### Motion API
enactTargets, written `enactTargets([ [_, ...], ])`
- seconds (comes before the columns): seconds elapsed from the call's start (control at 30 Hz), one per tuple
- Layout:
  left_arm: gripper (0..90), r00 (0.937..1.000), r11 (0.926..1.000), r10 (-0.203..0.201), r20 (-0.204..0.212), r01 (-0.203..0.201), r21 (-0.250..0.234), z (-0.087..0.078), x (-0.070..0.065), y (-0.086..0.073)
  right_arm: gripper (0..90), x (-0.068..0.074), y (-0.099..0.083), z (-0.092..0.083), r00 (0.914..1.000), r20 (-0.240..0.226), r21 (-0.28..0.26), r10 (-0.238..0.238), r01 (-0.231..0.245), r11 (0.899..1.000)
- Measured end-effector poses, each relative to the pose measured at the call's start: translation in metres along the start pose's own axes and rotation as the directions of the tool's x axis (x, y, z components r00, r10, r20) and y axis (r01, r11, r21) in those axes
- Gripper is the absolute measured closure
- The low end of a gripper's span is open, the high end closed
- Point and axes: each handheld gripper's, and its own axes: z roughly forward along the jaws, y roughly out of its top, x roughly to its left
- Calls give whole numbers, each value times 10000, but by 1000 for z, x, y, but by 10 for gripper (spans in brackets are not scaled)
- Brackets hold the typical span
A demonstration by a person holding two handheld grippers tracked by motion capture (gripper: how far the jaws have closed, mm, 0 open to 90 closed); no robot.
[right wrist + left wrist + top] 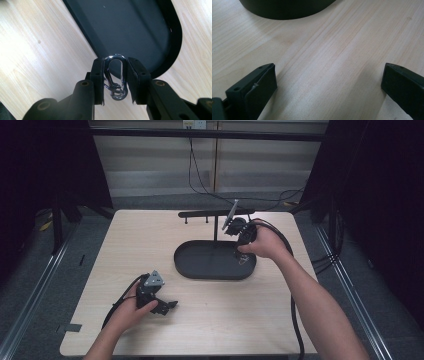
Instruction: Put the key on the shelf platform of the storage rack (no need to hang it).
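A silver carabiner sits pinched between the jaws of my right gripper, which is shut on it. In the high view that right gripper points down over the right end of the black oval tray, with the carabiner just above the tray floor. The tray's rim lies directly under the clip. My left gripper rests low on the wooden table near the front left. Its jaws stand wide open with bare wood between them, and the tray's edge lies beyond.
A black T-shaped stand rises from the tray, its horizontal bar above the far rim. Cables trail from both grippers. The light wooden table has open surface at left and front; dark curtains and metal rails surround it.
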Motion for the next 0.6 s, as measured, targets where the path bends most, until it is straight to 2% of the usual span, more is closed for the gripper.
enactTargets([
  [0.17,0,10000,10000,-4,2,4,-3,0,0,0,684,-1,8,9,10000,57,90,-25,24,10000],
  [0.3,0,10000,10000,-6,-1,6,-6,0,0,0,684,-3,15,17,10000,-93,45,24,-24,10000],
  [0.6,0,10000,10000,-8,0,8,-6,0,0,0,684,-5,25,28,10000,56,65,-2,1,10000],
])
